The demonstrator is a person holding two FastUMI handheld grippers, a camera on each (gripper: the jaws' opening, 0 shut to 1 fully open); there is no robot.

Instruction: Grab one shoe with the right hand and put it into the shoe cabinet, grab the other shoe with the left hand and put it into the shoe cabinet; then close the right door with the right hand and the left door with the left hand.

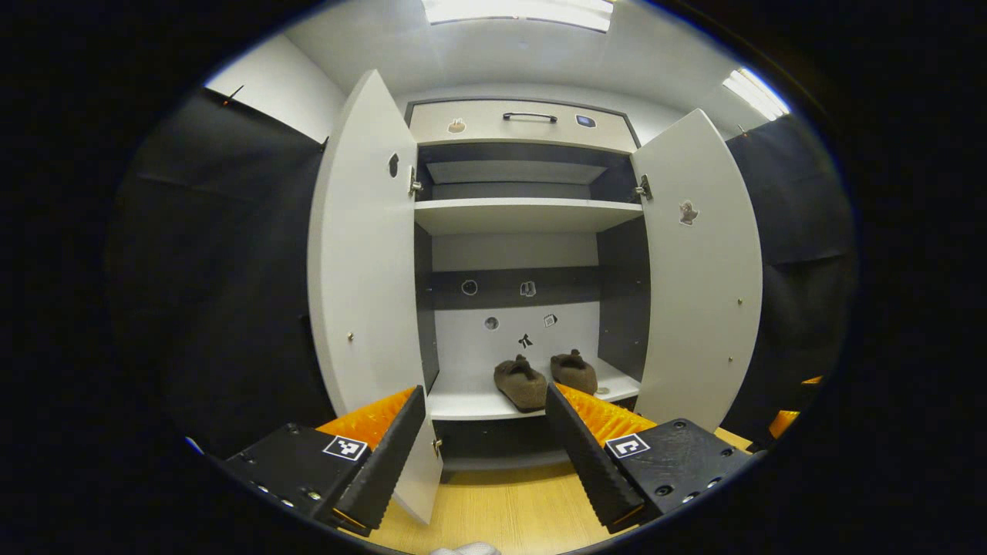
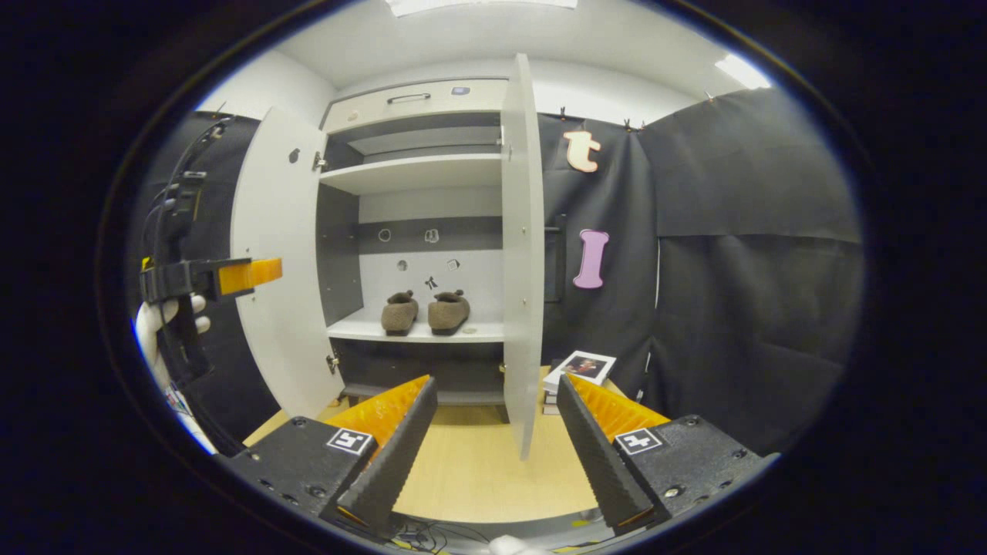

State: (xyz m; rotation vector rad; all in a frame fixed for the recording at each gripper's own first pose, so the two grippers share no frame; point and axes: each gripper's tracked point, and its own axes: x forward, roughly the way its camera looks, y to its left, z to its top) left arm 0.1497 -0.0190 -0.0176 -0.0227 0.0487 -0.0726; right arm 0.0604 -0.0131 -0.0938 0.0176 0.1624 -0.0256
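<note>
Both shoes already sit side by side on the cabinet's lower shelf (image 1: 470,402), one shoe (image 1: 520,383) a little nearer the front edge than the other shoe (image 1: 574,371), so the loading half of the task looks done. What remains is closing both doors, right first.

Going left to right in the left gripper view: the left door (image 1: 362,262) stands wide open, swung out toward the camera; the open cabinet follows, with an upper shelf (image 1: 528,216) and a drawer (image 1: 524,123) on top; then the right door (image 1: 702,270), also wide open. The left gripper (image 1: 484,455) hangs in front, well apart from the shelf, jaws spread and holding nothing.

In the right gripper view, a gloved hand (image 2: 154,324) holds the other gripper at the far left, near the left door. The right door shows edge-on, just ahead of the right gripper (image 2: 497,451), whose jaws are likewise spread and empty. A stack of books (image 2: 578,370) lies on the floor (image 2: 470,470) just right of that door, behind its swing, so I judge nothing blocks either door closing.
</note>
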